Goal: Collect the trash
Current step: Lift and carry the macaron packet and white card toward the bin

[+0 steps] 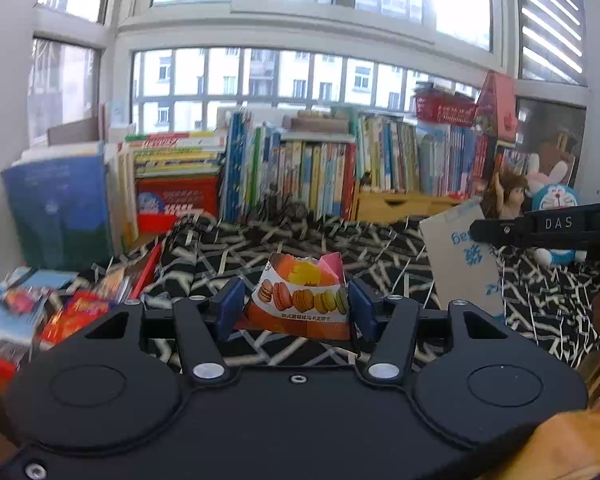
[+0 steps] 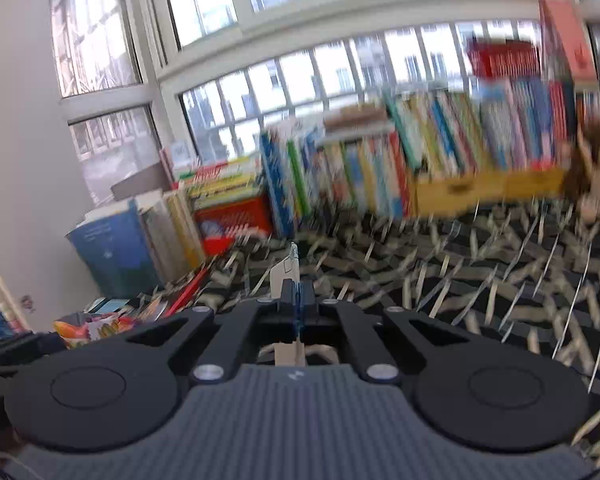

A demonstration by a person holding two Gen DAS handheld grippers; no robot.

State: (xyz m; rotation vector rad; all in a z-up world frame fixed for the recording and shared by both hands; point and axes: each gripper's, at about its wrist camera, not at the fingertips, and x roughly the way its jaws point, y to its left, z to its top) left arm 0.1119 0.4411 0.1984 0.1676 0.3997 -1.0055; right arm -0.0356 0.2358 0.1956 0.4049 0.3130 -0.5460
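Left wrist: hand-held gripper [image 1: 296, 308] — clamping macaron wrapper [image 1: 300, 300].

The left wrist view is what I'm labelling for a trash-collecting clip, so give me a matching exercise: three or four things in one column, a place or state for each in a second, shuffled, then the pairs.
Things:
1. macaron snack wrapper
2. flat cardboard piece
3. red basket
4. blue cat plush

Places or states:
A. on top of the row of books
B. clamped between the left gripper pads
C. behind the right gripper's arm, at the right edge
D. held upright by the right gripper, over the patterned cloth

Pairs: 1-B, 2-D, 3-A, 4-C
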